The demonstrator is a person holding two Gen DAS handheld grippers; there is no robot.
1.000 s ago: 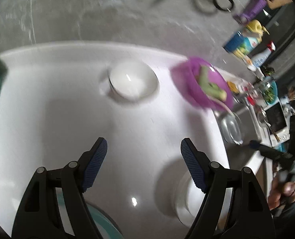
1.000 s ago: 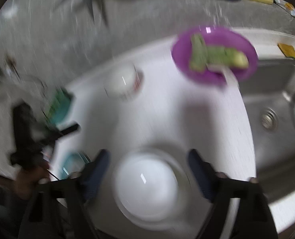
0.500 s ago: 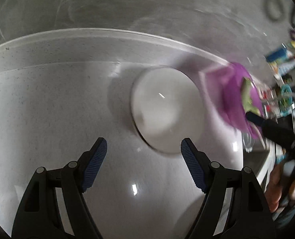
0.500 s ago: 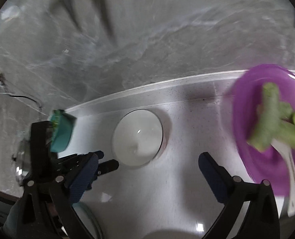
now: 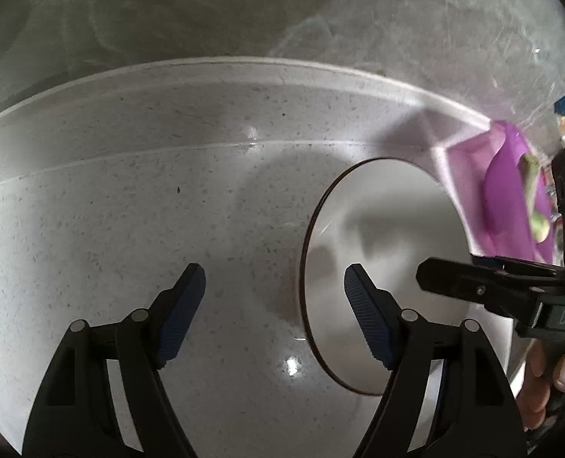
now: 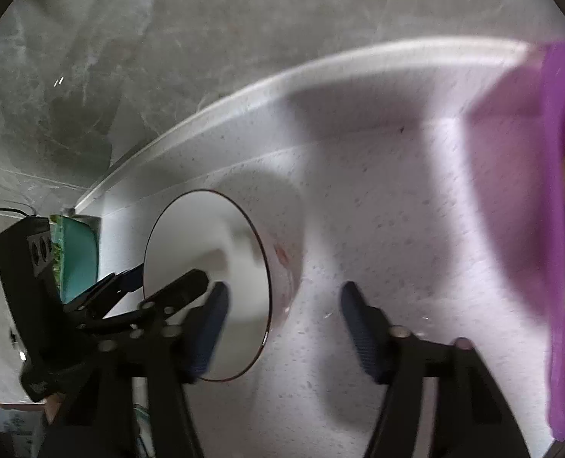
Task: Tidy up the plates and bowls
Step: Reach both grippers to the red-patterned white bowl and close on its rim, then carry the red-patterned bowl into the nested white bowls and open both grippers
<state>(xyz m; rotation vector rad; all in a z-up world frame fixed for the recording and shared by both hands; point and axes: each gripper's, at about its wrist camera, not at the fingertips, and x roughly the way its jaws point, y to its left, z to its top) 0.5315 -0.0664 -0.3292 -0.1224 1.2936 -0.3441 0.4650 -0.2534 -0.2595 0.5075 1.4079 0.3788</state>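
The speckled white stone desk [image 5: 137,229] carries a round purple plastic plate [image 6: 564,229] of green vegetables and a small white ceramic bowl [image 5: 389,267] with a dark rim. Both tongs straddle that rim, probably to lift it for stacking: left tongs [image 5: 274,313] and right tongs [image 6: 282,328] have just been closing, neither pinching yet
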